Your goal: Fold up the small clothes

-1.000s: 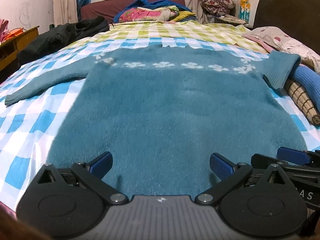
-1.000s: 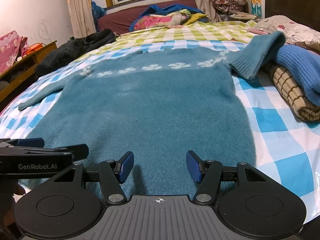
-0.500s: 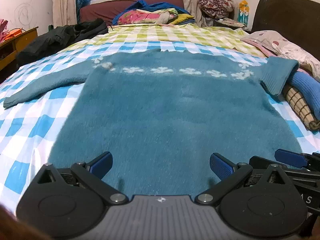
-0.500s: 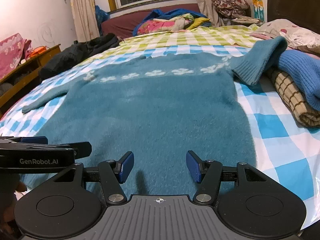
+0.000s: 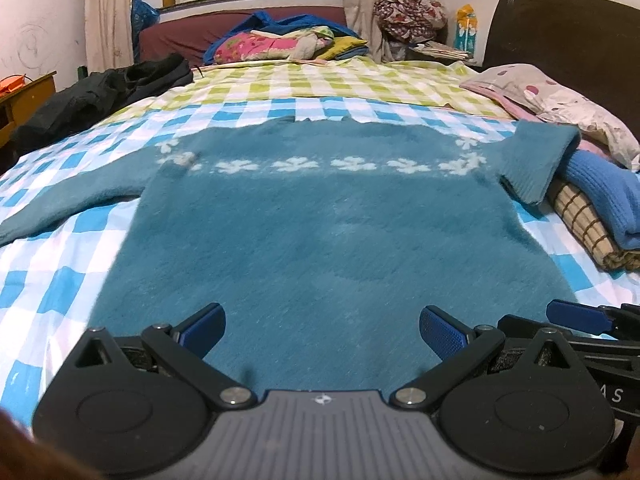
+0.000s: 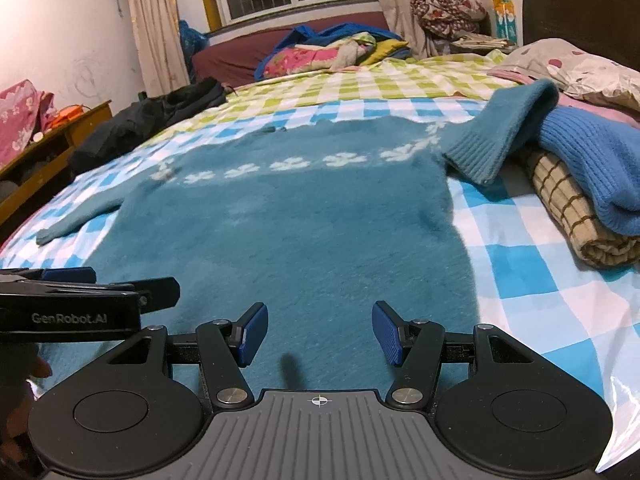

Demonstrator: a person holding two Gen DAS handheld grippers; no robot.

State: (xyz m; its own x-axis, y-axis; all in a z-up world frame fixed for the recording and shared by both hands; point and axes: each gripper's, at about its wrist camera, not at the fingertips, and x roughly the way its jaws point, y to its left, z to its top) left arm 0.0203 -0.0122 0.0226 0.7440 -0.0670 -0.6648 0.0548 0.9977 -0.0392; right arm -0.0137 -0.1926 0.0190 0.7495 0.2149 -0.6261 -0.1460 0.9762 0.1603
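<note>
A fuzzy teal sweater (image 5: 320,224) (image 6: 288,232) with a row of white flowers across the chest lies flat on the checked bedsheet (image 5: 48,264). One sleeve stretches out to the left; the other sleeve (image 6: 504,132) rests on a pile of folded clothes at the right. My left gripper (image 5: 322,330) hovers open over the sweater's near hem, nothing between its blue pads. My right gripper (image 6: 320,334) is open as well, just above the hem further right. Each gripper shows at the edge of the other's view.
A stack of folded clothes (image 6: 580,184), blue knit on a tan checked piece, sits at the right by a pillow (image 5: 560,104). A black jacket (image 5: 104,92) lies at the far left of the bed. Heaped bedding (image 5: 288,40) and a dark headboard (image 5: 568,32) stand behind.
Both views have tilted slightly upward, showing more of the window and far wall. The sweater lies as before and both grippers stay open.
</note>
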